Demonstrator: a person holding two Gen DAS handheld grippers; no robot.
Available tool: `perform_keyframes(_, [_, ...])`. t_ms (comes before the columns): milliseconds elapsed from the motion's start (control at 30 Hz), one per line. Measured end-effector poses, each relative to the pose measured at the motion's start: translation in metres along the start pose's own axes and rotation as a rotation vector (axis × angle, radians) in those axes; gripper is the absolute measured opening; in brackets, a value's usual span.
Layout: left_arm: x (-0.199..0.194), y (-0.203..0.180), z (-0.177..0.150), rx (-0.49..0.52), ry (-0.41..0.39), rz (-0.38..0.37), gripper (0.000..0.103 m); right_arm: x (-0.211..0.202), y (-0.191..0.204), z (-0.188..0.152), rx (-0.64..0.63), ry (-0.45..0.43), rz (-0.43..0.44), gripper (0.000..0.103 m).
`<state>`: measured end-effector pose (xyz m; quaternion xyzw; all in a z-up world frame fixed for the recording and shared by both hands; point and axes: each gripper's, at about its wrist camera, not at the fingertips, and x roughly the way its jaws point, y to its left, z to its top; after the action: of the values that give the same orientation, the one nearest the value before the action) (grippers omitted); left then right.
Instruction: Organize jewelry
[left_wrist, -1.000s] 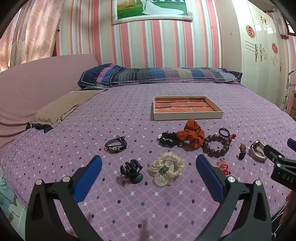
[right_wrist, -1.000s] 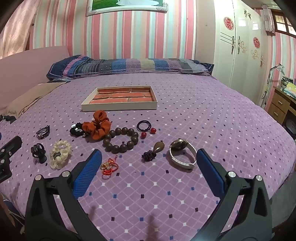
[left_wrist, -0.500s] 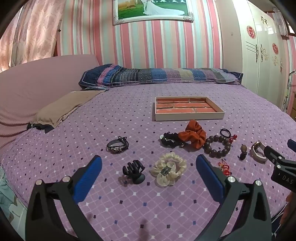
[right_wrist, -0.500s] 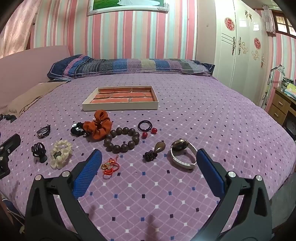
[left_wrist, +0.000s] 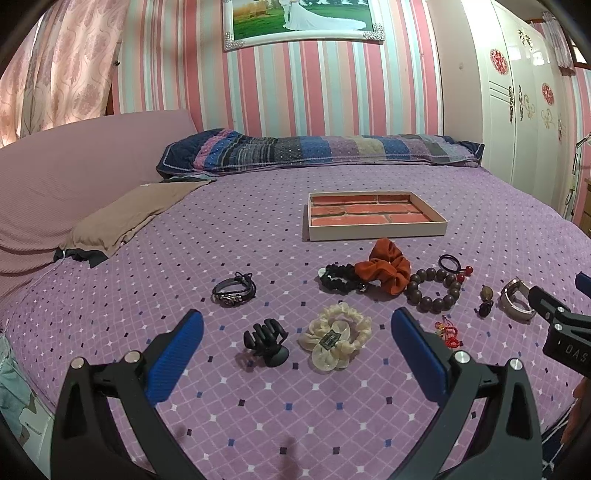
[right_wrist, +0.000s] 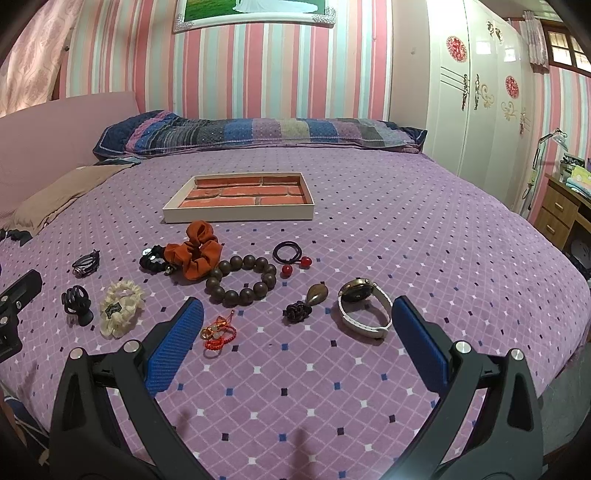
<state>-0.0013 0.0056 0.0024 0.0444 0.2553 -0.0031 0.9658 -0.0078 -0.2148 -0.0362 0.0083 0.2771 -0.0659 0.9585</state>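
Left gripper: jaws apart, empty. Partial lettering "DAS" on right gripper, jaws likewise apart. On purple diamond-patterned bedspread, left to right: one black claw clip, one cream scrunchie, one dark wooden bead bracelet, one white-strapped watch. One brick-lined tray beyond.

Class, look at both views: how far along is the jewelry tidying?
Done: nothing; the tray holds no items. In hand: nothing; the left gripper and right gripper are both open above the bed. Left: everything, including the bead bracelet, watch and orange scrunchie.
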Motion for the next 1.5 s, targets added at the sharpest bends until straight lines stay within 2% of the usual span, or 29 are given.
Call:
perform_keyframes(367, [0.001, -0.002, -0.004, 0.004, 0.012, -0.003, 0.099, 0.002, -0.009, 0.0, 0.008, 0.012, -0.007, 0.099])
perform_keyframes(1500, [0.014, 0.008, -0.012, -0.001, 0.031, -0.004, 0.099, 0.015, -0.004, -0.013, 0.004, 0.022, -0.023, 0.099])
